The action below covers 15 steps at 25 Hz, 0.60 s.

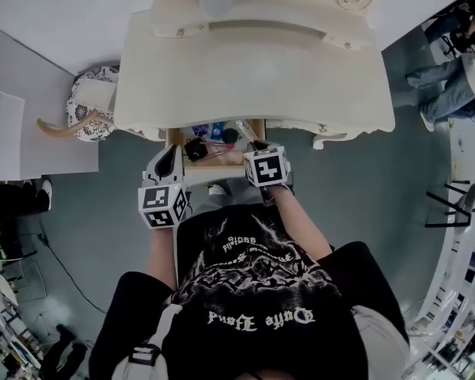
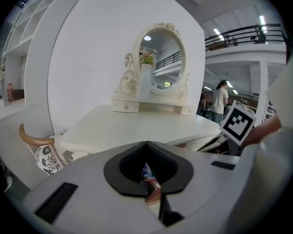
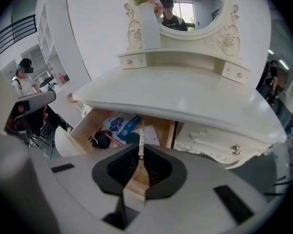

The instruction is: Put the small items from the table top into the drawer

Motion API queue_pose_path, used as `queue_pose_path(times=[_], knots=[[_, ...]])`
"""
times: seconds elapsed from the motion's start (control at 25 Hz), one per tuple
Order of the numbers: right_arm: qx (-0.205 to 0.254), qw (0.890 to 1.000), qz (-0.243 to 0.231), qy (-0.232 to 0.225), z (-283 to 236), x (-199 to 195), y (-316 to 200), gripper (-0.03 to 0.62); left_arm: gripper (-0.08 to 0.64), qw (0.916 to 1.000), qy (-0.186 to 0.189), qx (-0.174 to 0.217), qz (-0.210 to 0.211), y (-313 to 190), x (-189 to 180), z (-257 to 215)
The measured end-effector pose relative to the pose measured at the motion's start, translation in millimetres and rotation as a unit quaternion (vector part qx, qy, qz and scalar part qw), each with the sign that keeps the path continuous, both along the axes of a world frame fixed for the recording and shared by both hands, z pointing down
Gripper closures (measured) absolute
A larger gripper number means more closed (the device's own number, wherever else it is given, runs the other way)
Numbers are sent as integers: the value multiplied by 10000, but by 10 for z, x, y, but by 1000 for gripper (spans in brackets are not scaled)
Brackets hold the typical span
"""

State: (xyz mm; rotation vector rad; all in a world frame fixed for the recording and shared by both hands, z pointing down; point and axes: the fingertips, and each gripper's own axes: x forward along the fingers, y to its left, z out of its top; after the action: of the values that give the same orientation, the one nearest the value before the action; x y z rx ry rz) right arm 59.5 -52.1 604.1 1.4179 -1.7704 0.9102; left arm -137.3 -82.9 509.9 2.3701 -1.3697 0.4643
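The wooden drawer (image 1: 174, 138) stands pulled out under the white dressing table (image 1: 253, 70). In it lie a black item (image 1: 195, 149), a blue packet (image 1: 210, 131) and a dark green round thing (image 1: 230, 136). My right gripper (image 3: 141, 145) hangs over the drawer's right part (image 3: 162, 130), shut on a thin pale stick (image 3: 141, 133) that pokes out past the tips. My left gripper (image 2: 146, 144) is held level before the drawer's left front, its tips together with nothing between them. The table top (image 2: 136, 126) looks bare.
An oval mirror (image 3: 185, 4) and a white vase (image 3: 149, 26) stand at the back of the table. A patterned stool (image 1: 91, 105) sits to the left. A shut drawer with knobs (image 3: 224, 147) is at the right. People (image 1: 451, 77) stand far right.
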Motion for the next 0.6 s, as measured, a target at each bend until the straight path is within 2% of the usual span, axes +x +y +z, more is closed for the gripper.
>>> queue_pose_path(times=[0.32,0.6], knots=[[-72,9999,-80,47,76,-26,-145,549,545,9999,-12,-97,-92,-29,-87,36],[-309,9994,-132,82,211,-22,-182,549,545,9996,34,-213,-183,-105,-140,67]])
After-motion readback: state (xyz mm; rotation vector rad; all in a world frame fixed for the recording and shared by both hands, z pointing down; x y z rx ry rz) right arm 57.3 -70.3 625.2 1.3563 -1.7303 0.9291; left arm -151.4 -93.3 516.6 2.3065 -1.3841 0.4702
